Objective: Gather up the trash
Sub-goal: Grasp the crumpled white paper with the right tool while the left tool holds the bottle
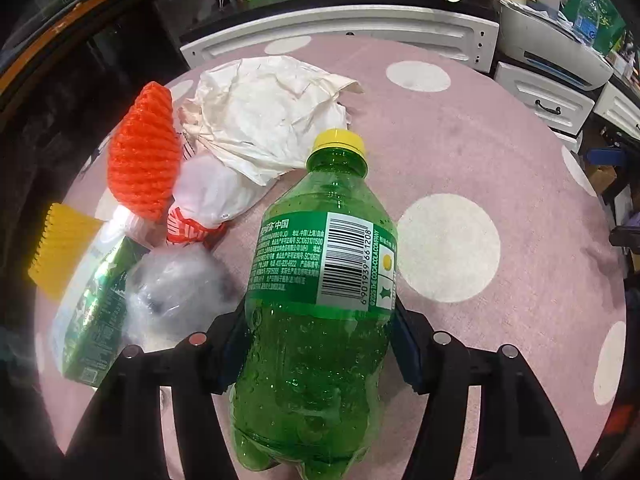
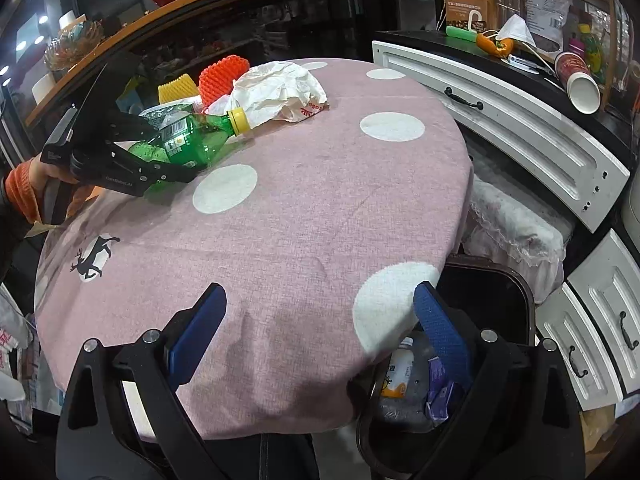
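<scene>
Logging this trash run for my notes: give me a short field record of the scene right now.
surface: round pink table with white dots
left gripper: fingers closed around the green plastic bottle, yellow cap on
right gripper: open, empty, above the table edge
remaining pile: crumpled white paper, orange foam net
trash bin: beside the table, partly filled

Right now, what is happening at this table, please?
A person is clearing trash from a round pink table with hand-held tongs. The left tongs have the green bottle between their pads, pressing on both sides; it lies near crumpled white paper and an orange foam net. The right tongs hang open and empty at the table's near edge, beside a bin that already holds some trash.
</scene>
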